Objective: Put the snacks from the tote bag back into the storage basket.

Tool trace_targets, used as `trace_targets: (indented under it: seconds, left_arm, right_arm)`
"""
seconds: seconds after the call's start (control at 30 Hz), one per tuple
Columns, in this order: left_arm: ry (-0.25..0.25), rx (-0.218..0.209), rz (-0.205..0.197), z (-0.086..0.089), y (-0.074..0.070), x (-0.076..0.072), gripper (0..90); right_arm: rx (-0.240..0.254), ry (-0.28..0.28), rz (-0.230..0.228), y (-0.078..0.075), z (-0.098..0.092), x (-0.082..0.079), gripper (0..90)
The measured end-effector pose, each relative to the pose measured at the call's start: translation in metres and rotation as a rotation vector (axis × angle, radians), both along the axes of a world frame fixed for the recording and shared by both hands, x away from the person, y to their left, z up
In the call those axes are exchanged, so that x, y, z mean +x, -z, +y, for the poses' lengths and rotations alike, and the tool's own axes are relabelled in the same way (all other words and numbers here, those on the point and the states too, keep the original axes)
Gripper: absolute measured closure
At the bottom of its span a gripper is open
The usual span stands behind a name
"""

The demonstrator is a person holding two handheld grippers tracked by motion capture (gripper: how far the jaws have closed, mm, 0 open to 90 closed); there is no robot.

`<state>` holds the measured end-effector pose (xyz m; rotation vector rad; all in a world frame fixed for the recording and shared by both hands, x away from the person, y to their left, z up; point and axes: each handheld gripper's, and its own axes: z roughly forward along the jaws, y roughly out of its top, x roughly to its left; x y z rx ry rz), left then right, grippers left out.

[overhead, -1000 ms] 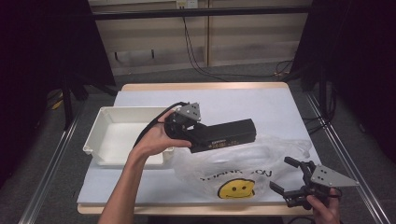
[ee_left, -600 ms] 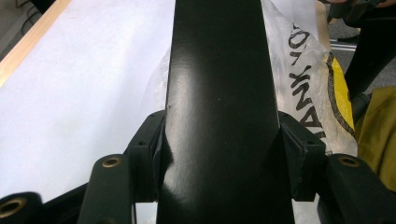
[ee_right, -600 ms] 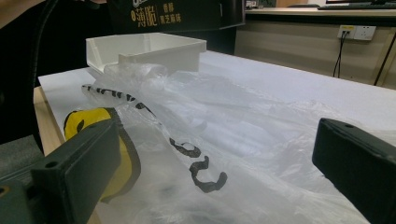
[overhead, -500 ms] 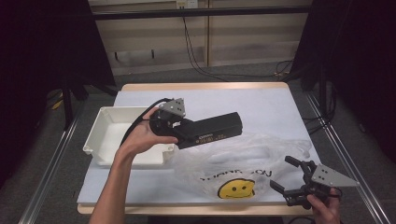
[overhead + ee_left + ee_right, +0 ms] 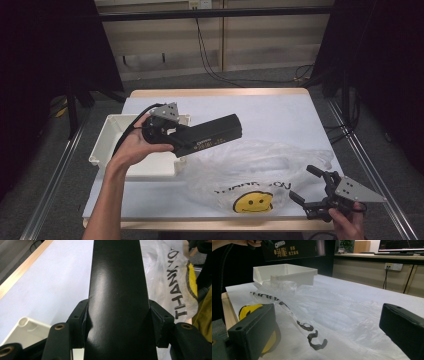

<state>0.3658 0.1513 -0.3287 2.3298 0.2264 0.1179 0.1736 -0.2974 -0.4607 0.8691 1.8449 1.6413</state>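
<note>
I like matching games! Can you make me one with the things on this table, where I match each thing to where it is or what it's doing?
Things:
1. black box
2. white tray
3. plastic bag
4. right gripper

Places or states:
A. lying flat on the table with a yellow smiley face on it
B. open, holding nothing, by the bag's edge
C. held up in the air by the left gripper
D. sitting at the left side of the table

Right pairs: 1-C, 2-D, 3-A, 4-B
</note>
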Motion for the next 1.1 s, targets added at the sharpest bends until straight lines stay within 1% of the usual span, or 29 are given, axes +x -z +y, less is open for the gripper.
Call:
trace_targets:
  seconds: [0.1, 0.17, 0.23, 0.33, 0.37, 0.43, 0.5, 0.57, 0.7, 0.73, 0.83, 0.9, 1.0, 1.03, 1.1]
  left_arm:
    - [-0.012, 0.014, 0.005, 0.005, 0.004, 0.003, 42.6]
    - [-0.016, 0.003, 0.007, 0.009, 0.004, 0.005, 42.7]
    - [-0.025, -0.002, 0.008, 0.014, 0.003, 0.005, 42.7]
    - [-0.036, 0.002, 0.004, 0.021, 0.0, 0.006, 42.7]
    - [-0.045, -0.001, 0.007, 0.023, 0.0, 0.006, 42.7]
    - [-0.062, -0.002, 0.0, 0.026, -0.001, 0.008, 42.7]
    - [-0.066, 0.001, 0.001, 0.03, -0.001, 0.009, 42.7]
    - [-0.067, 0.013, -0.002, 0.034, -0.001, 0.01, 42.7]
    - [-0.076, 0.002, -0.001, 0.042, -0.003, 0.013, 42.7]
    - [-0.086, -0.005, 0.001, 0.044, -0.003, 0.014, 42.7]
    - [-0.095, -0.009, 0.003, 0.051, -0.004, 0.016, 42.7]
    - [-0.101, 0.006, -0.003, 0.055, -0.006, 0.018, 42.7]
    - [-0.113, 0.0, -0.007, 0.061, -0.007, 0.017, 42.7]
    - [-0.111, 0.002, -0.013, 0.062, -0.008, 0.016, 42.7]
    - [-0.117, 0.009, -0.012, 0.066, -0.009, 0.016, 42.7]
  right_arm:
    - [-0.008, -0.004, -0.002, 0.0, 0.001, 0.0, 0.5]
    - [-0.006, -0.005, -0.004, 0.0, 0.001, 0.001, 0.4]
    - [-0.005, -0.003, 0.0, 0.0, 0.0, 0.0, 0.4]
    - [-0.006, -0.003, 0.0, 0.0, 0.0, 0.0, 0.4]
    - [-0.008, -0.005, -0.001, 0.0, 0.0, 0.0, 0.4]
    - [-0.01, -0.009, 0.001, 0.0, 0.0, 0.001, 0.4]
    - [-0.01, -0.009, 0.005, 0.0, 0.001, 0.0, 0.4]
    - [-0.008, -0.012, 0.007, 0.001, 0.002, 0.001, 0.4]
    - [-0.011, -0.01, 0.007, 0.001, 0.002, 0.001, 0.4]
    - [-0.013, -0.013, 0.007, 0.001, 0.001, 0.001, 0.4]
    - [-0.01, -0.011, 0.007, 0.001, 0.001, 0.001, 0.3]
    - [-0.011, -0.012, 0.007, 0.001, 0.001, 0.001, 0.4]
    - [-0.011, -0.015, 0.009, 0.001, 0.002, 0.001, 0.4]
    - [-0.011, -0.014, 0.008, 0.001, 0.002, 0.001, 0.4]
    - [-0.01, -0.017, 0.007, 0.002, 0.001, 0.001, 0.4]
